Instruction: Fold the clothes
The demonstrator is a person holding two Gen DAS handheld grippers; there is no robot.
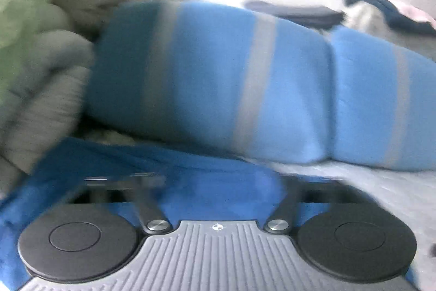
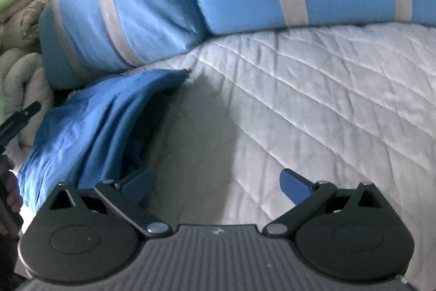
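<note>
Looks like the pickup step, imo. The blue garment [image 2: 90, 127] lies bunched near the left edge of the white quilted bedcover [image 2: 313, 105], right up against the striped pillows [image 2: 152, 7].

Left gripper [image 1: 218, 182] is clenched; blue fabric is draped over its front and seems pinched between the jaws, tho the left wrist view is too blurry to see the tips.

Right gripper [image 2: 215, 184] is released, jaws wide, nothing btwn them, hovering over bare bedcover just beside the garment's near edge.

Next move prob needs the right one to find a second corner or hem, then both spread the cloth flat on the open bedcover b4 any fold.

Materials:
- garment: thin, soft, creased, limp
- pillows: puffy, smooth blue w/ grey bands
- bedcover: diamond stitched, padded
- beige and green blankets [image 2: 19, 18] heaped past the pillows at the left, ribbed, chunky
</note>
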